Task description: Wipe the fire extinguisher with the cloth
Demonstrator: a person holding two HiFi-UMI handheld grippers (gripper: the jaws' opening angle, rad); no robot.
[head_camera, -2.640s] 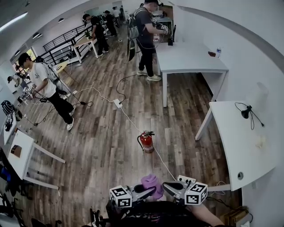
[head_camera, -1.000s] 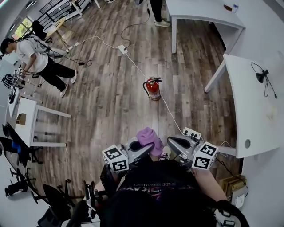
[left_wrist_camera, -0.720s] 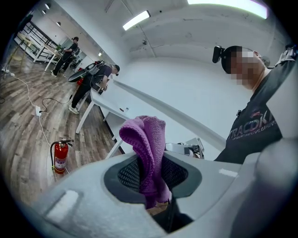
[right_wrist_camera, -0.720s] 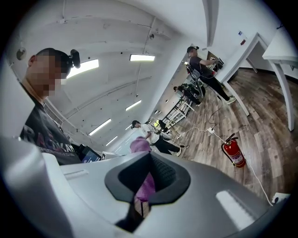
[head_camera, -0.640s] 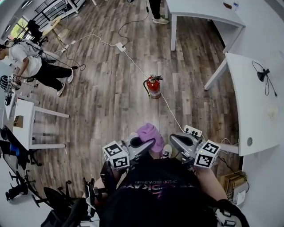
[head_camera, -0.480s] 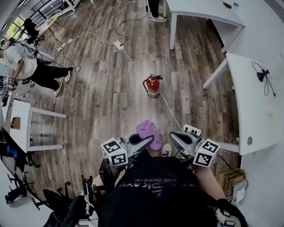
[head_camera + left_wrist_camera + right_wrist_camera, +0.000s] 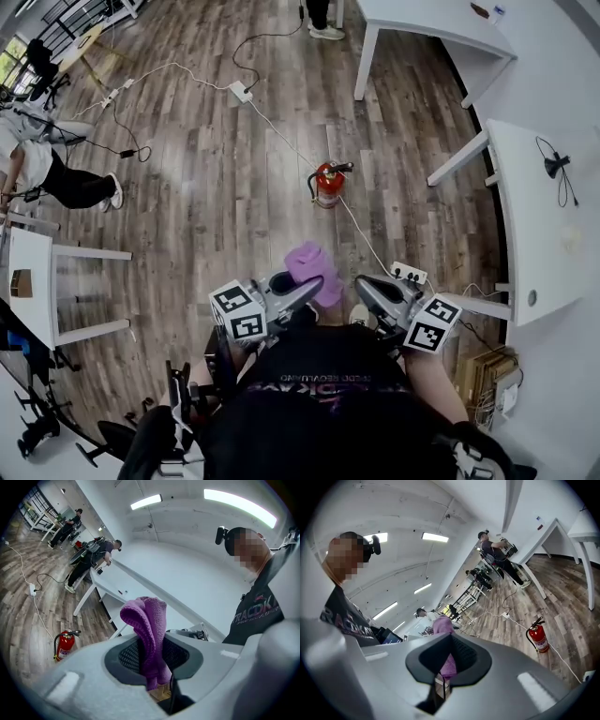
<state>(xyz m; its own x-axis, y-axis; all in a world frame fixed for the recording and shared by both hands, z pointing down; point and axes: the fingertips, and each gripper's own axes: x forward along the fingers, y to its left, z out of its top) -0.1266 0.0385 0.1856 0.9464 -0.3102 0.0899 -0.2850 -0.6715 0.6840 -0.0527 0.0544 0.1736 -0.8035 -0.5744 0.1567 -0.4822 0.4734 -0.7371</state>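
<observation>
Head view: wood floor (image 7: 216,187) is wide open ahead, with a white table (image 7: 539,216) at the right. The fire extinguisher (image 7: 327,183) stands upright on the boards beside a white cable (image 7: 281,136). It is nearer to my tools than a second ago, so I am closing in. It is still well apart from the purple cloth (image 7: 314,267), so no wiping yet. My left gripper (image 7: 314,287) is clamped on the cloth, and a fold stands up above the jaws. My right gripper (image 7: 362,285) is closed on nothing. Next job, as I judge it: get within reach, then lower the cloth to the cylinder.
</observation>
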